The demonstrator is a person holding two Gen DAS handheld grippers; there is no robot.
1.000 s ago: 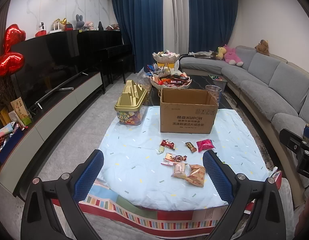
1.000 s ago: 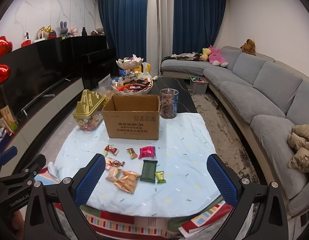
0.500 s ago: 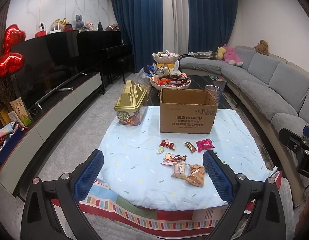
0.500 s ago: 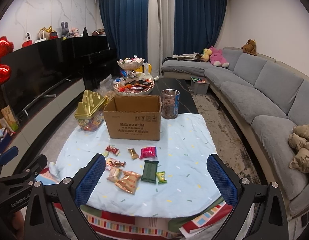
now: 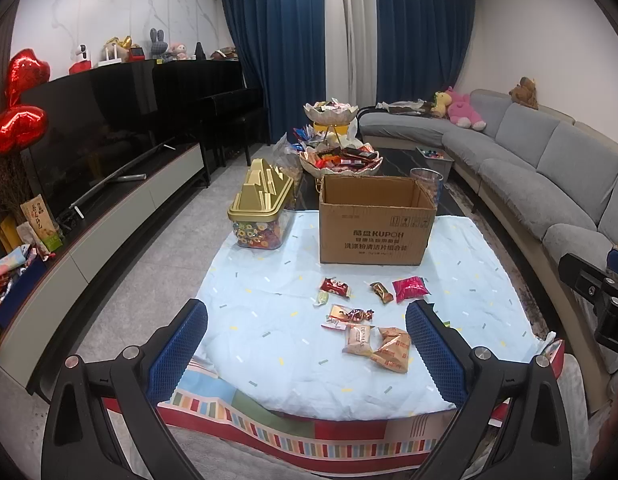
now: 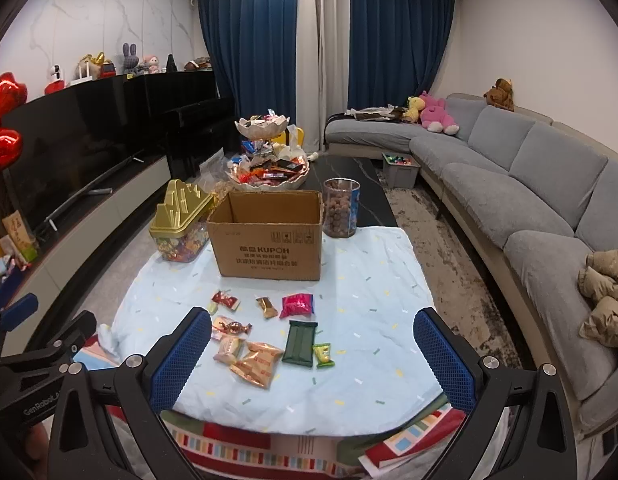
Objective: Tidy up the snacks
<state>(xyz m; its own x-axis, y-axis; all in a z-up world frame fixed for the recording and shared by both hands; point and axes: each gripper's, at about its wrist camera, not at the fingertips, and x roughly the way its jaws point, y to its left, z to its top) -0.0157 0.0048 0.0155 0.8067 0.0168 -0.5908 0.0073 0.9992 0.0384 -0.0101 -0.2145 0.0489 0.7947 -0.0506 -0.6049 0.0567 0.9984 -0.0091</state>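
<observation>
Several wrapped snacks lie on the light blue cloth (image 6: 369,280): a pink packet (image 6: 297,305), a dark green bar (image 6: 300,342), a small green candy (image 6: 322,355), an orange bag (image 6: 257,363) and a red candy (image 6: 225,300). Behind them stands an open cardboard box (image 6: 269,236), which looks empty from here. My right gripper (image 6: 312,364) is open, held above the near table edge. My left gripper (image 5: 307,346) is open too, with the orange bag (image 5: 392,349) and pink packet (image 5: 410,288) ahead of it. Neither holds anything.
A gold-lidded candy tub (image 5: 265,208) sits left of the box and a clear jar of brown snacks (image 6: 341,208) to its right. A tiered snack dish (image 6: 265,152) stands behind. A grey sofa (image 6: 529,200) runs along the right, a TV cabinet (image 5: 109,216) along the left.
The right wrist view has shifted slightly, so the table sits a little more to the right. The left view is unchanged. No snack has moved.
</observation>
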